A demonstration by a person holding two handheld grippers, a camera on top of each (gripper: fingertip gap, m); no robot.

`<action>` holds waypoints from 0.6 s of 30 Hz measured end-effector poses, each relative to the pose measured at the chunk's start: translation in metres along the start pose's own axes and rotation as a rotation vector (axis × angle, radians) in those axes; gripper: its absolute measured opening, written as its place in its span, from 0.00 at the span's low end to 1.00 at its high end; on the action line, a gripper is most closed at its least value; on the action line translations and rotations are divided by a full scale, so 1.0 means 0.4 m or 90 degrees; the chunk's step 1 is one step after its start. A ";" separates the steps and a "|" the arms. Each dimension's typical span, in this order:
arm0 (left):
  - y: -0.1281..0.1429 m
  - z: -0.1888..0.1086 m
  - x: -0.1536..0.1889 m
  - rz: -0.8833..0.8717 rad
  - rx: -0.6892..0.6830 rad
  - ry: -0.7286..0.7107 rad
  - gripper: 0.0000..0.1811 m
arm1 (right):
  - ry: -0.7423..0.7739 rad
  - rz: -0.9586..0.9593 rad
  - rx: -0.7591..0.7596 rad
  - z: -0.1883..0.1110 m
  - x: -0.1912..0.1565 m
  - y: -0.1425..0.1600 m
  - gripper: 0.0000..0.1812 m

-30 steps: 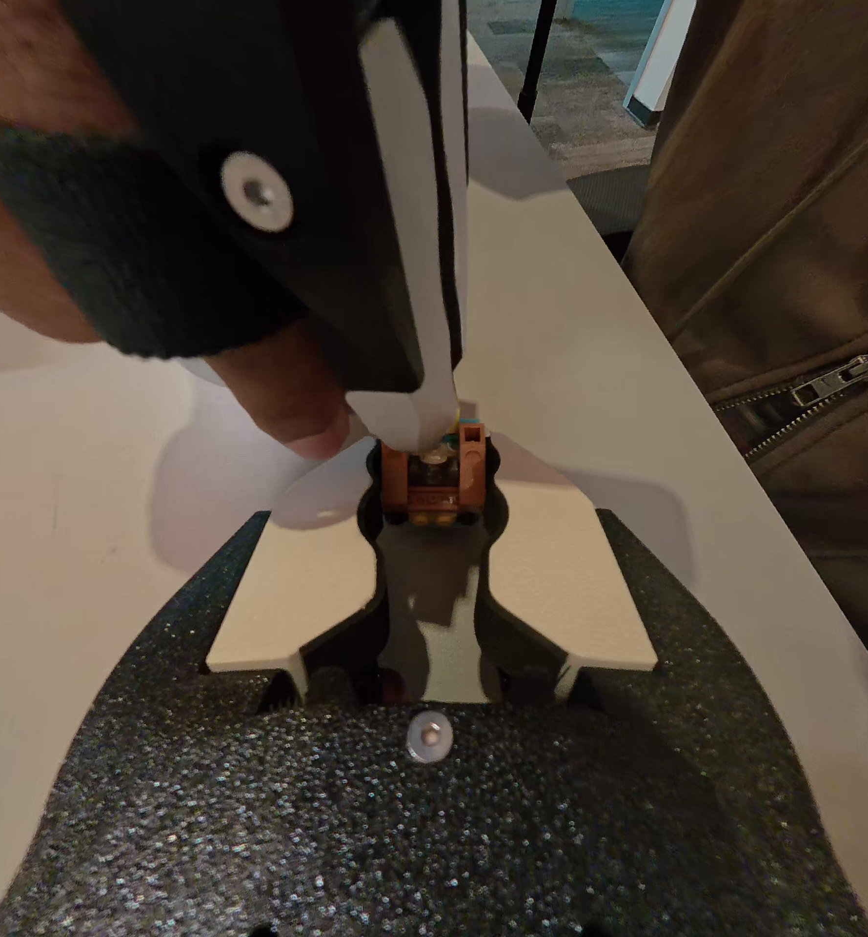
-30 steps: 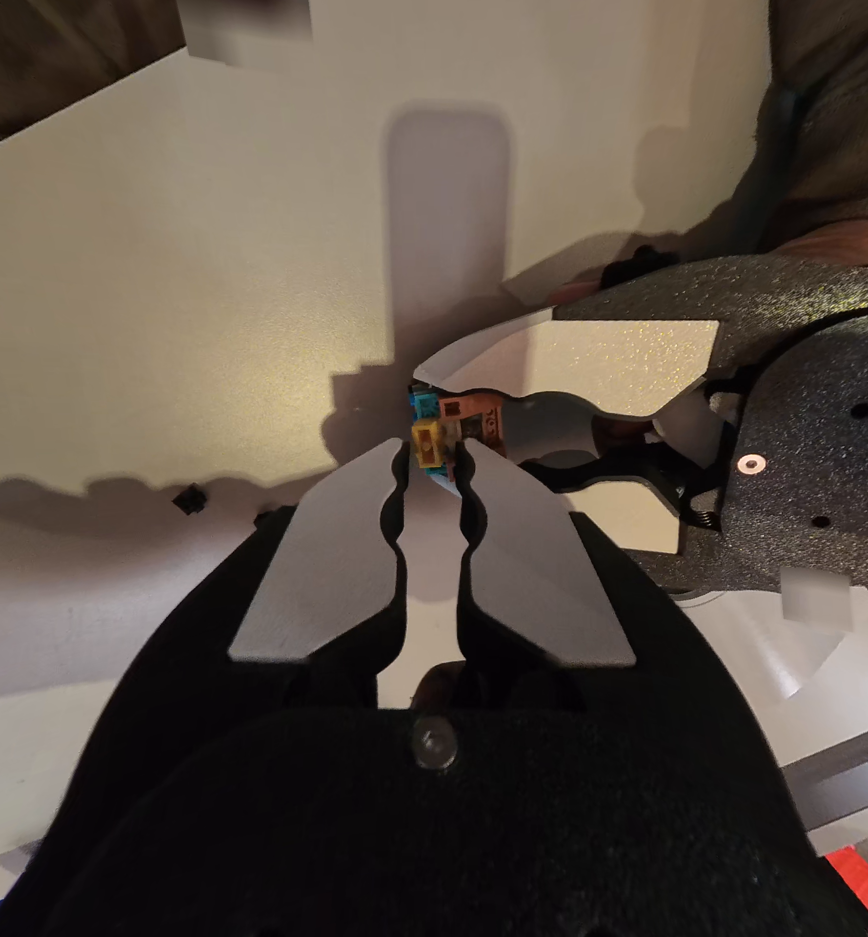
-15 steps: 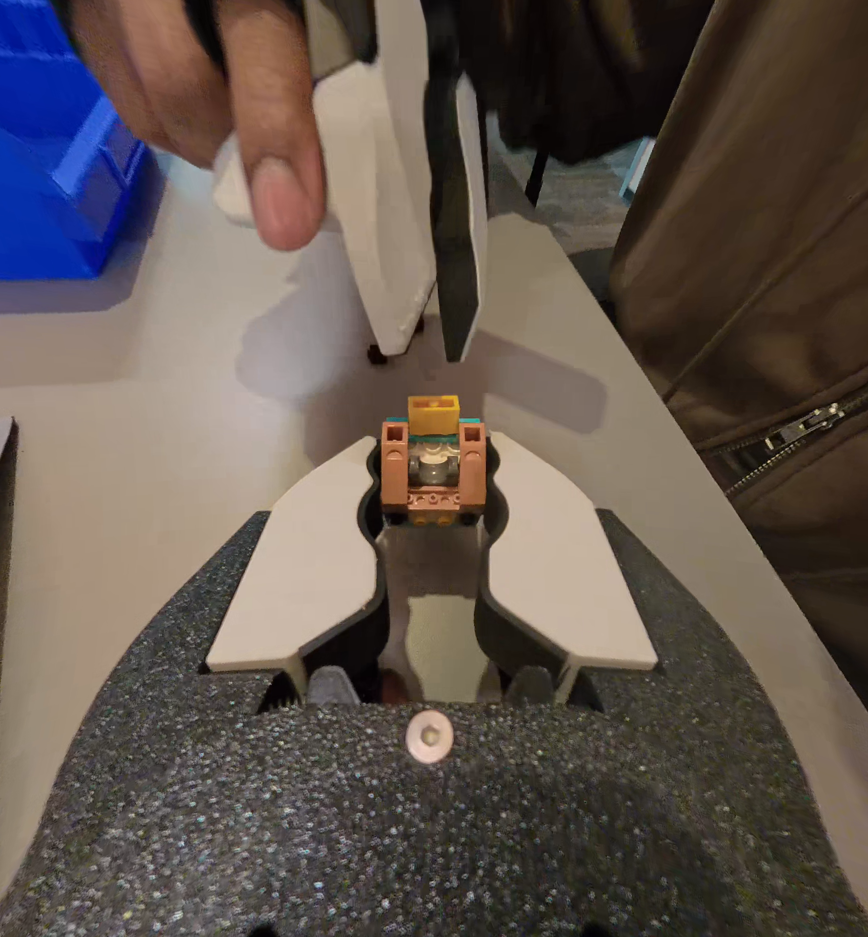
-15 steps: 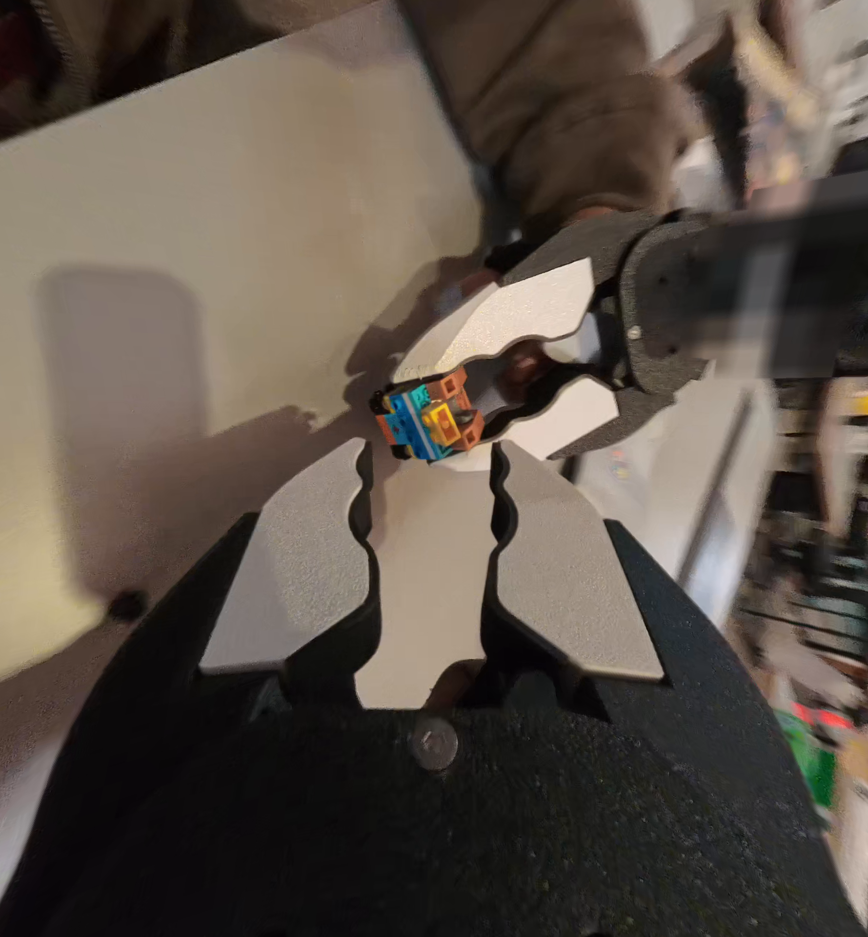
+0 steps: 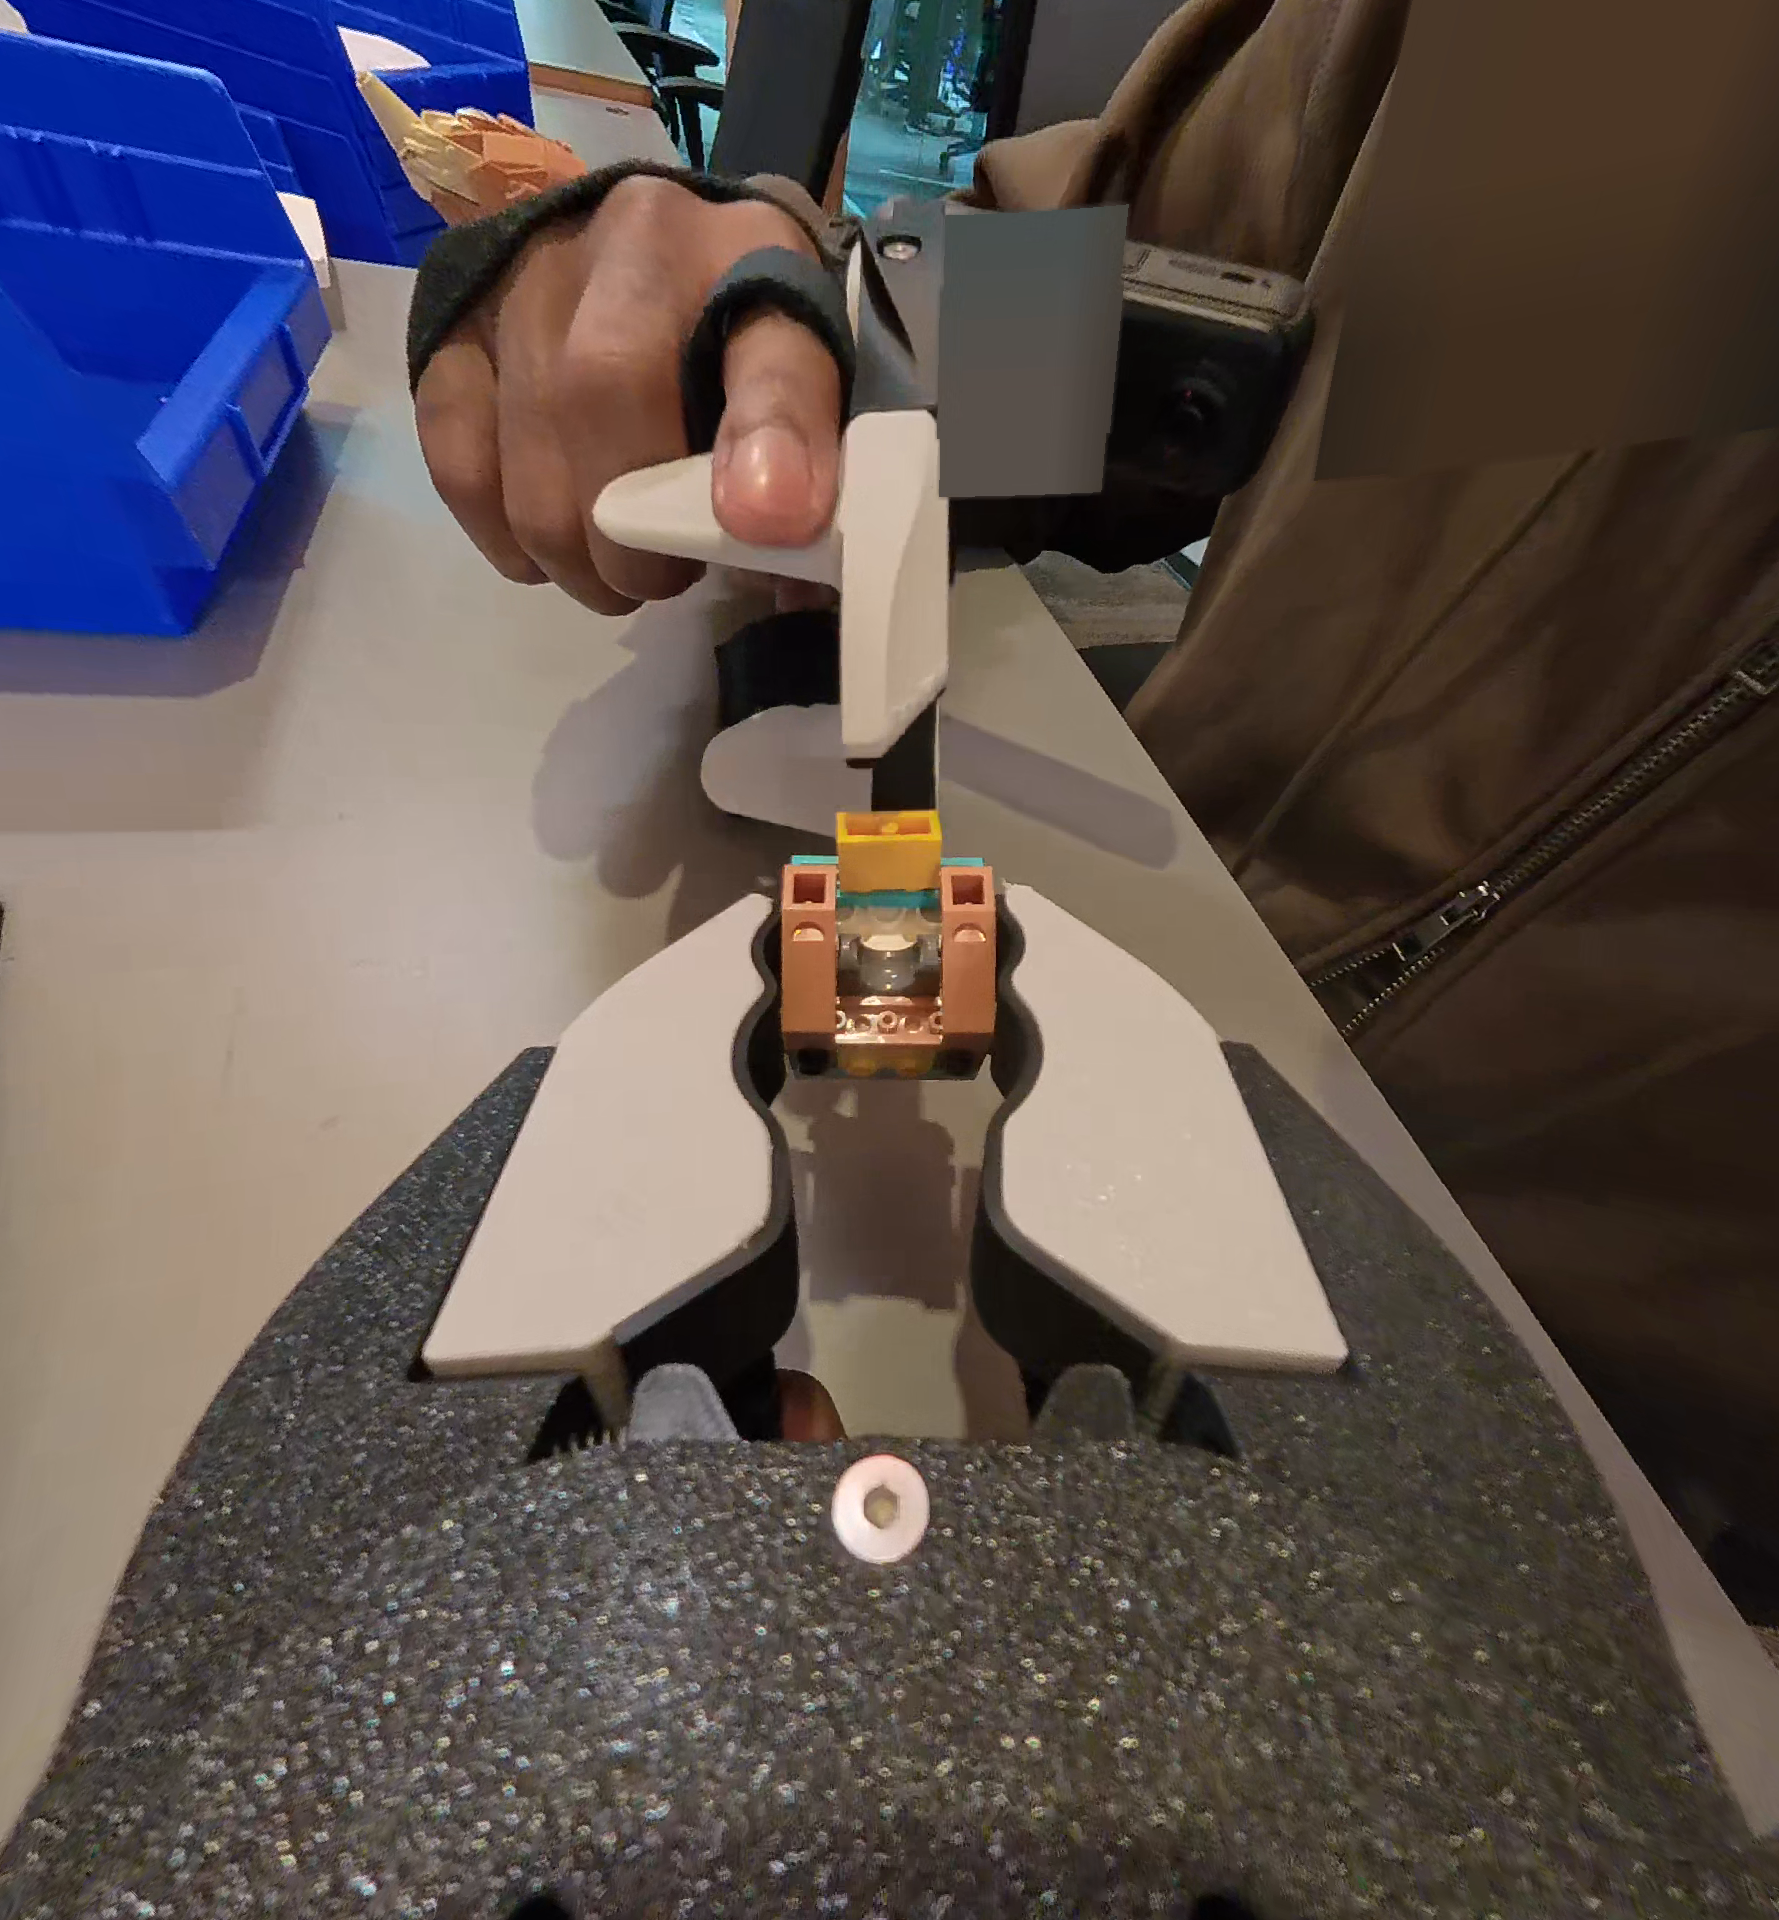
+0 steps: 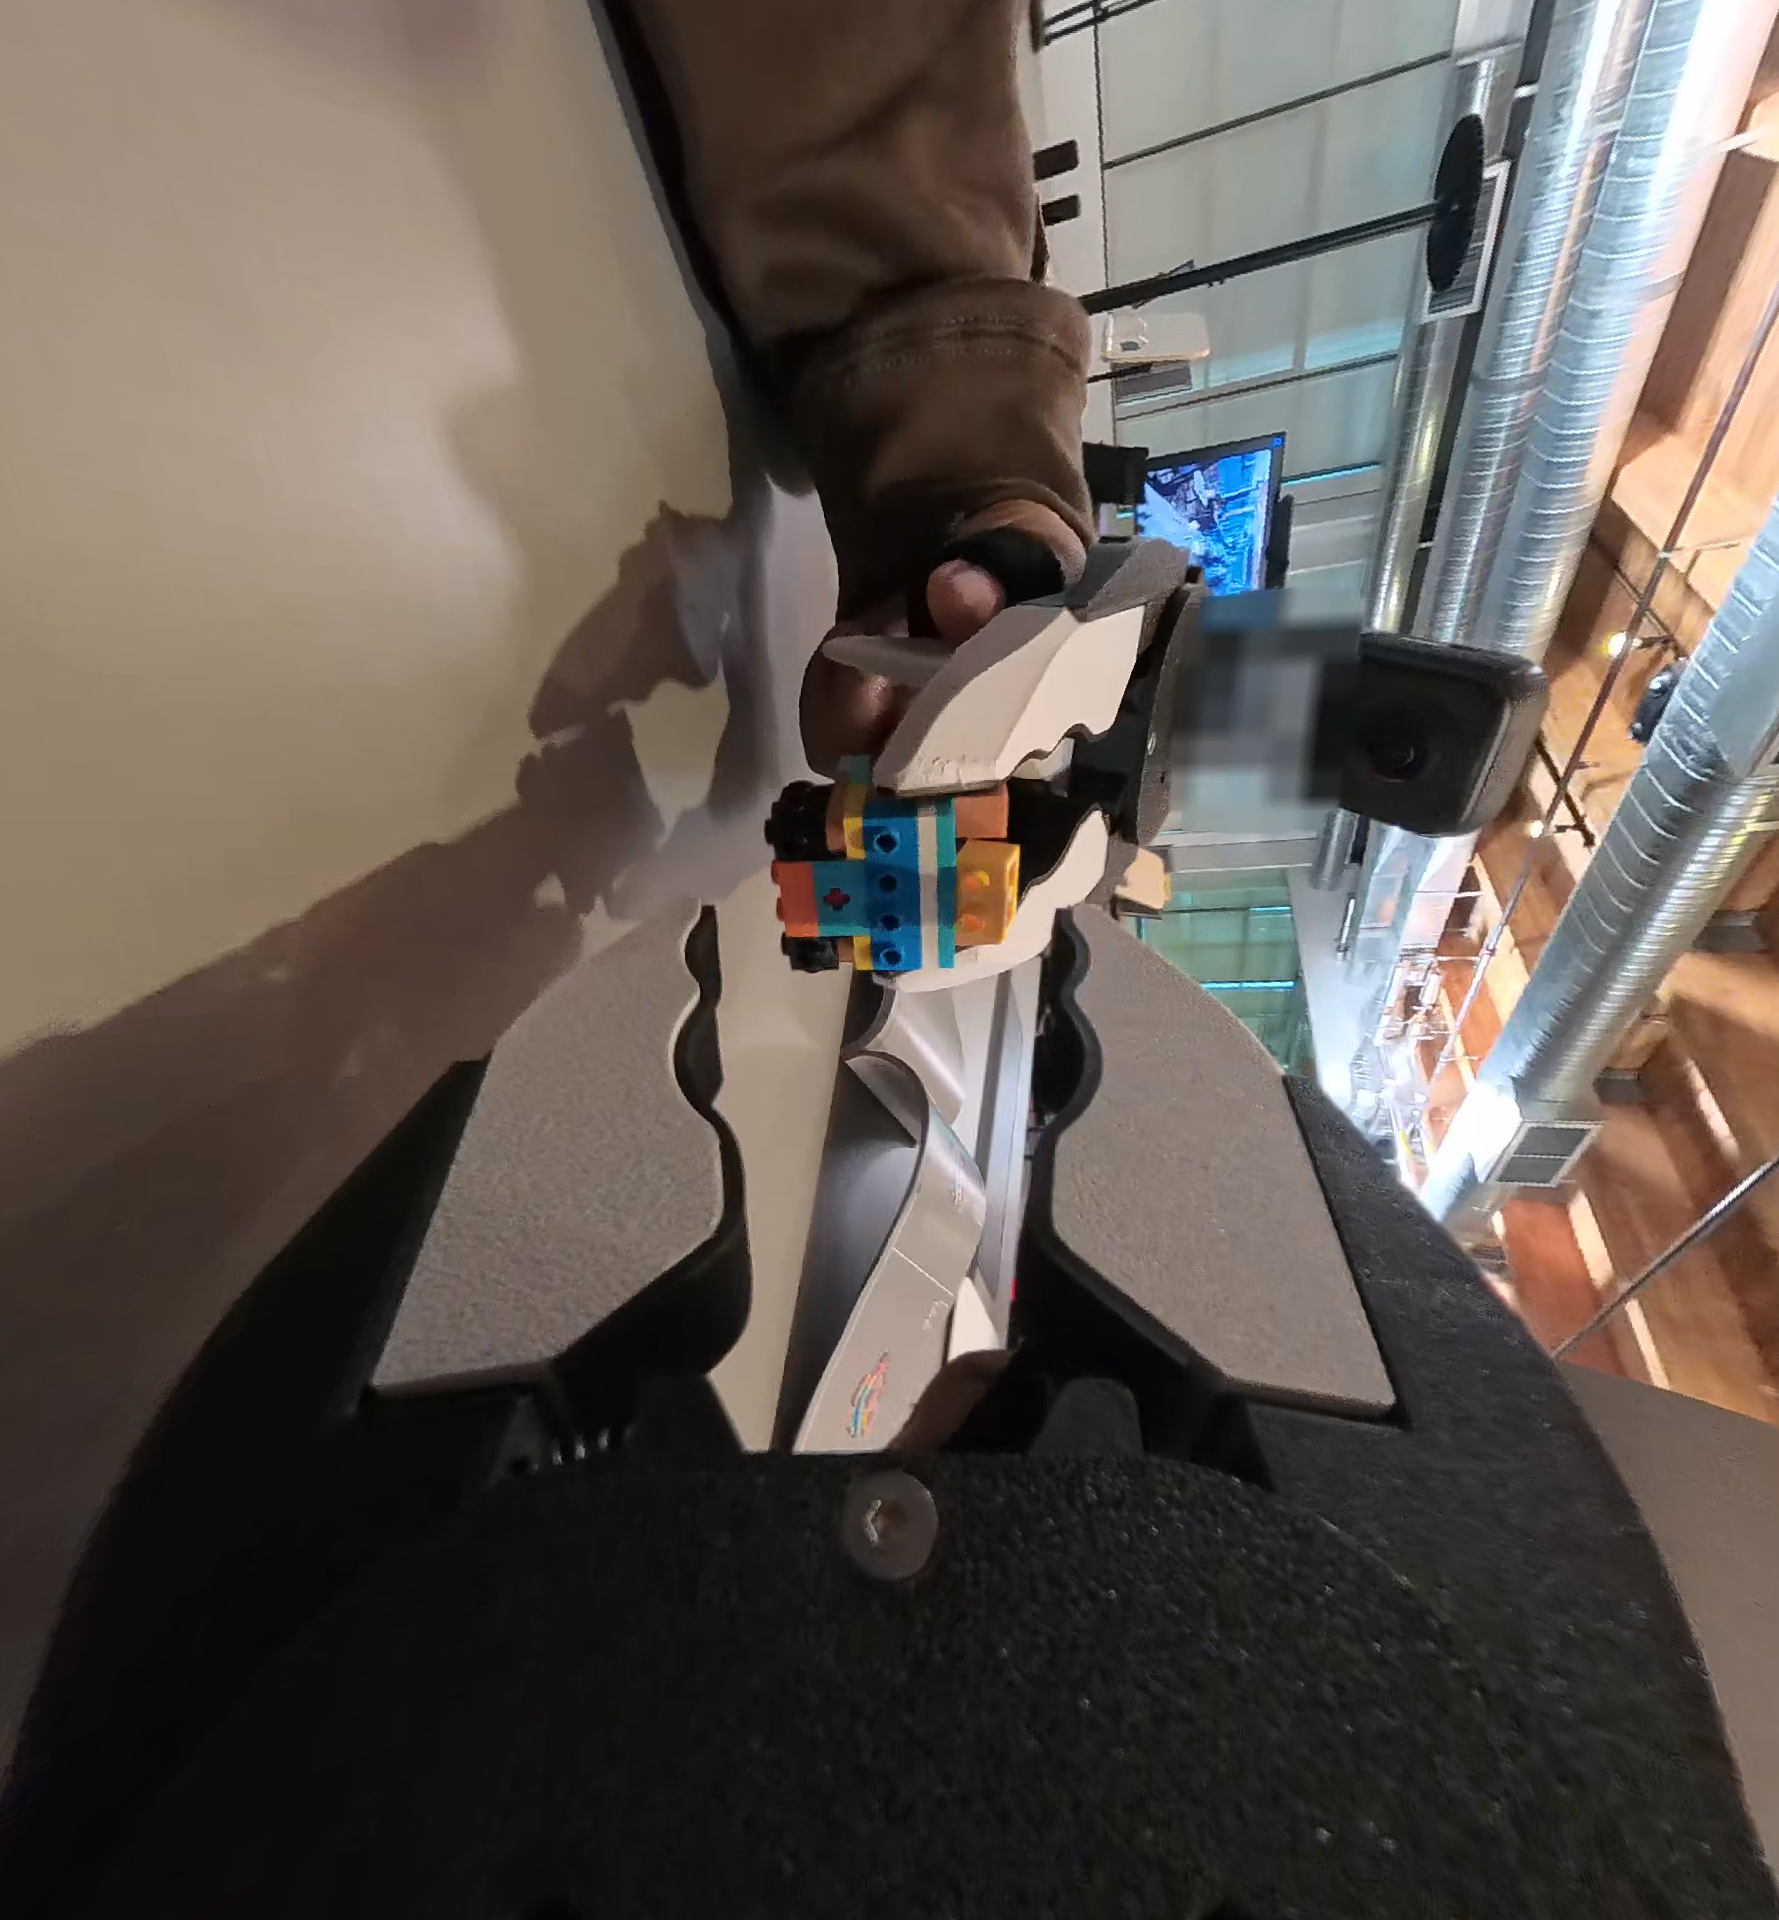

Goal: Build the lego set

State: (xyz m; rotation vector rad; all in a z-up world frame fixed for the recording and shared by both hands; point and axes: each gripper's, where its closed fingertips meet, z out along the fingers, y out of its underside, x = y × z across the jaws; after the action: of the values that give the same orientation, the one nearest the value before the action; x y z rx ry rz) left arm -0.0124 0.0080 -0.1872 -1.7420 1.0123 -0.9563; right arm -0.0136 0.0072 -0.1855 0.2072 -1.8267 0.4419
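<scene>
Far left in the left wrist view: blue storage bins (image 5: 106, 343) on the grey table (image 5: 241, 935), well apart from the work. Nearer the middle, a hand (image 5: 604, 374) in a black strap, wrapped round the right gripper (image 5: 890, 717), seen edge-on and hanging just above and behind the lego model (image 5: 887, 951); no contact visible between the two. At the centre, the left gripper (image 5: 887, 977) clamped on the model: brown side bricks pressed against the inner curves of both pale fingertips (image 5: 677, 1039), yellow brick and teal plate sticking up past the tips, black and yellow underside facing the camera. At right, a brown zipped jacket (image 5: 1487, 727) along the table edge.

From the right wrist view, left to right: pale table (image 6: 241, 416), then the model (image 6: 890, 883) showing blue, orange, teal and yellow layers, pinched between the left gripper's (image 6: 978, 842) white tips. Own grey fingers (image 6: 594, 1143) spread wide, empty, the model just beyond their tips.
</scene>
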 end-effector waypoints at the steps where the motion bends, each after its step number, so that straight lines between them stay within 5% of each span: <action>1: 0.002 0.001 0.000 -0.001 -0.002 0.001 0.20 | 0.002 0.000 -0.001 0.001 0.002 0.002 0.34; 18: 0.023 0.028 0.012 -0.023 -0.038 0.021 0.20 | -0.042 -0.014 -0.006 0.038 -0.028 -0.006 0.26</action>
State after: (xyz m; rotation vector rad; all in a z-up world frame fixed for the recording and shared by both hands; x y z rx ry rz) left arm -0.0025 0.0046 -0.1984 -1.8039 1.0430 -0.9903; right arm -0.0229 -0.0021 -0.1994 0.2379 -1.8893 0.4155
